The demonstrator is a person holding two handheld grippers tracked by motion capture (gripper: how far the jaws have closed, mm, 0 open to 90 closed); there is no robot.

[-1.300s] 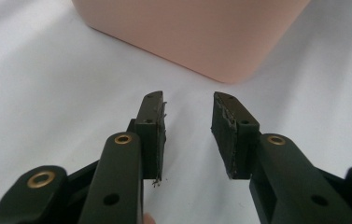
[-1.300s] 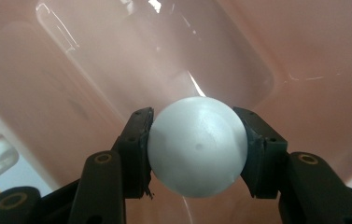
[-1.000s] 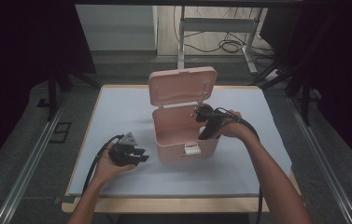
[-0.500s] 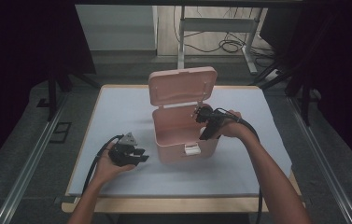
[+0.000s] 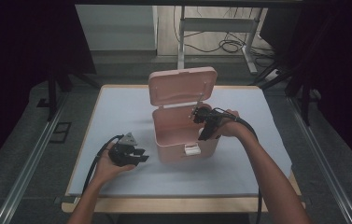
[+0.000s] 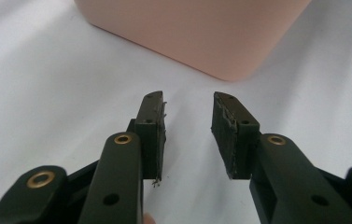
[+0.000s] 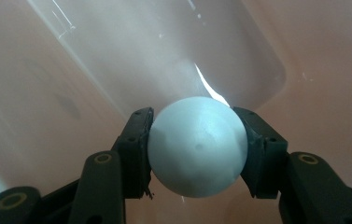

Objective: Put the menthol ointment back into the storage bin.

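Observation:
A pink box (image 5: 183, 135) stands mid-table with its lid (image 5: 182, 86) swung up and back. My right gripper (image 5: 197, 114) reaches over the box's right rim into the opening. In the right gripper view it is shut on a pale blue-white ball (image 7: 197, 145), held between both pads above the box's pink inside (image 7: 71, 70). My left gripper (image 5: 141, 156) rests on the table left of the box, its jaws open and empty. In the left gripper view the open left gripper (image 6: 187, 123) points at the box's lower corner (image 6: 201, 37), a short way off.
The box sits on a white mat (image 5: 117, 112) over a wooden table (image 5: 183, 205). A white latch (image 5: 192, 150) is on the box's front. Dark curtains flank the table; a metal stand (image 5: 220, 28) and cables lie on the floor beyond.

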